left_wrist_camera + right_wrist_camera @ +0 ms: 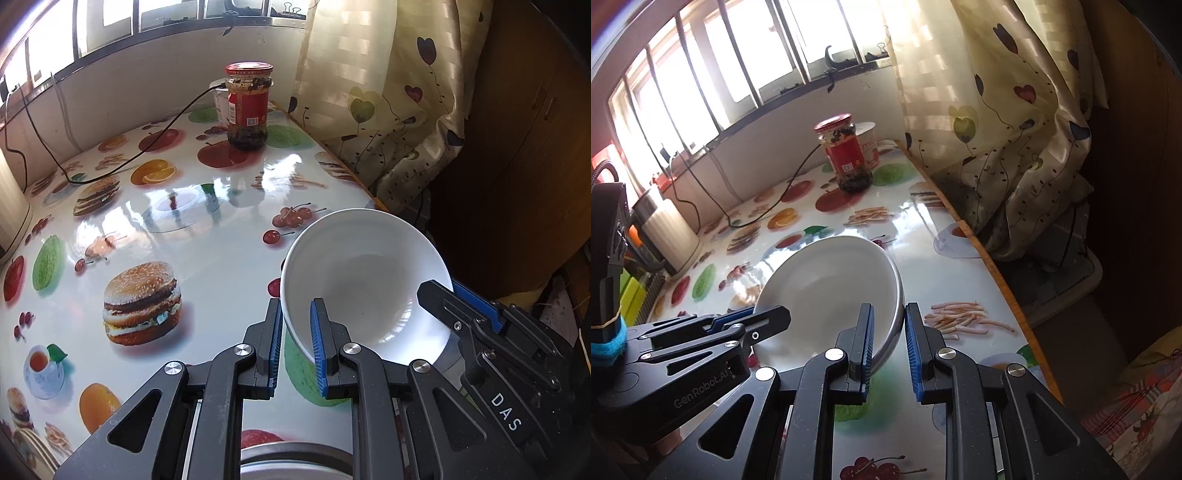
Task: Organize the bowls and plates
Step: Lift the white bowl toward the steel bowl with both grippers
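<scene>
A white bowl [364, 282] is held tilted above the fruit-print table [192, 229], near its right edge. My left gripper [297, 345] is shut on the bowl's left rim, one blue pad outside and one inside. My right gripper [888, 347] is shut on the opposite rim of the same bowl [831, 284]. In the left wrist view the right gripper shows at the bowl's right side [461, 310]. In the right wrist view the left gripper shows at the bowl's left side [738, 325]. A round metal rim [295, 458] lies just below the left gripper, mostly hidden.
A red-lidded jar [248, 107] stands at the table's far end with a white cup [870, 147] behind it. A black cable [122, 166] runs across the far left. A cream appliance [670, 236] stands at the left. A curtain [388, 92] hangs past the right edge.
</scene>
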Tool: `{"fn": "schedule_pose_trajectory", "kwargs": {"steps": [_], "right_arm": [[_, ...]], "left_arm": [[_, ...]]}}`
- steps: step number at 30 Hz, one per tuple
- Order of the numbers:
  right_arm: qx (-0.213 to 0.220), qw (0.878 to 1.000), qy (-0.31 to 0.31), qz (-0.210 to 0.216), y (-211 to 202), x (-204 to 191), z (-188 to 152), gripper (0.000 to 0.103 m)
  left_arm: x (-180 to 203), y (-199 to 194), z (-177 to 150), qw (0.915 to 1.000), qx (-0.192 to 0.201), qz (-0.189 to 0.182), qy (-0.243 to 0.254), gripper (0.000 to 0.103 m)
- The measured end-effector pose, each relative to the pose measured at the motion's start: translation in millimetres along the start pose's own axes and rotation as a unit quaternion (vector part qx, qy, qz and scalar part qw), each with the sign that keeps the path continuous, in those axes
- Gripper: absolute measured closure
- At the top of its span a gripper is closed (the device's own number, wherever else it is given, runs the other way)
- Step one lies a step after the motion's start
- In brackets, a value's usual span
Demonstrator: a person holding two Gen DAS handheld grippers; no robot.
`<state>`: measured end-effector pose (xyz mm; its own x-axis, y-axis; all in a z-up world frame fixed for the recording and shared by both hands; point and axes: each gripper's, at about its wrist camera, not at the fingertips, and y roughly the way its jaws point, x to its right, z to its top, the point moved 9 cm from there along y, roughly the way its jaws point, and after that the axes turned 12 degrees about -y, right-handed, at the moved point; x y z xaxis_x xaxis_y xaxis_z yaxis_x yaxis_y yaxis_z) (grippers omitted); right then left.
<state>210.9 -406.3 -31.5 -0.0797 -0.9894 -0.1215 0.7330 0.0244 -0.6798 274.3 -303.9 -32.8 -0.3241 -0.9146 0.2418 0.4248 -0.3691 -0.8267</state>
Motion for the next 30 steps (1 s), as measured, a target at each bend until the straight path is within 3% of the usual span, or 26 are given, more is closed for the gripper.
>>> {"fn": "schedule_pose_trajectory", "kwargs": {"steps": [30], "right_arm": [[0.036,0.999,-0.005,0.005,-57,-33,-4,0.086]], "left_arm": [[-12,-55,-18,0.9990,0.035,-0.023,-0.018,0.087]]}}
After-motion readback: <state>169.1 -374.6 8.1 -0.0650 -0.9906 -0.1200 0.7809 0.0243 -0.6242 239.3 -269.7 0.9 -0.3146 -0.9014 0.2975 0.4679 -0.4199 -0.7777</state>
